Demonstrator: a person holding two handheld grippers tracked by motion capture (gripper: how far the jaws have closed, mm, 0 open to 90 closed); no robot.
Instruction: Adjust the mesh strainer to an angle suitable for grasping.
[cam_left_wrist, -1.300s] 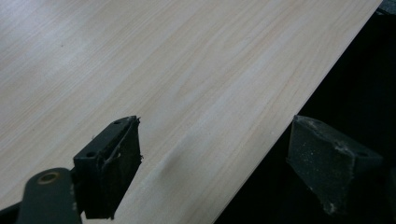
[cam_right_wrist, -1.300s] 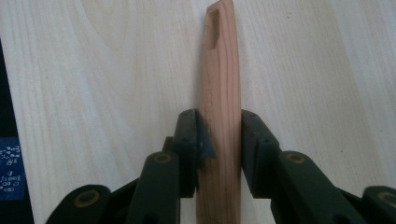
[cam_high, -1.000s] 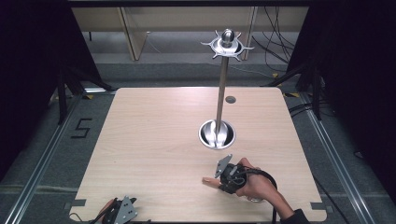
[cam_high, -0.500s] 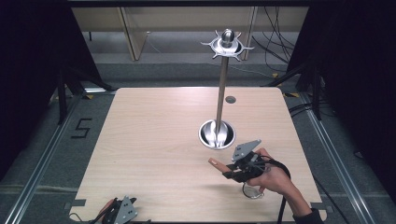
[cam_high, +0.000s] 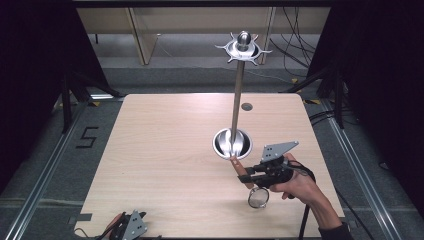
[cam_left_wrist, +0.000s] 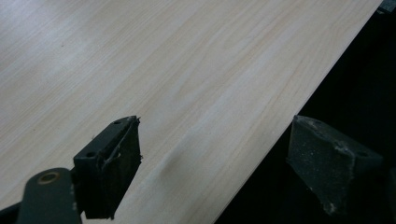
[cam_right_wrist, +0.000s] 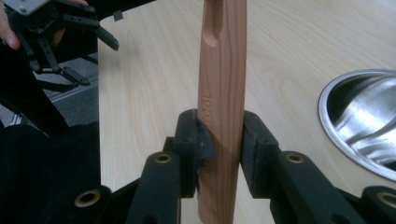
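A: Progress? Right gripper (cam_high: 248, 173) clamped on wooden handle (cam_right_wrist: 219, 93) of a utensil, lifted off tabletop (cam_high: 165, 150), round mesh head (cam_high: 258, 197) hanging near front right corner.

B: So pick-up done. Hanging on rack (cam_high: 239, 95) probably left; rack base (cam_high: 232, 142) just beyond, right of centre.

A: Left gripper (cam_left_wrist: 215, 163)?

B: Jaws apart, nothing between, parked at front edge.

A: Surroundings?

B: Pale wood top, dark curtains, cables, grey floor marked 5.

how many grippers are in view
2. The right gripper is lifted above the table's right front, its jaws shut on a wooden handle beside the steel stand. The left gripper sits at the table's front left edge, jaws open.
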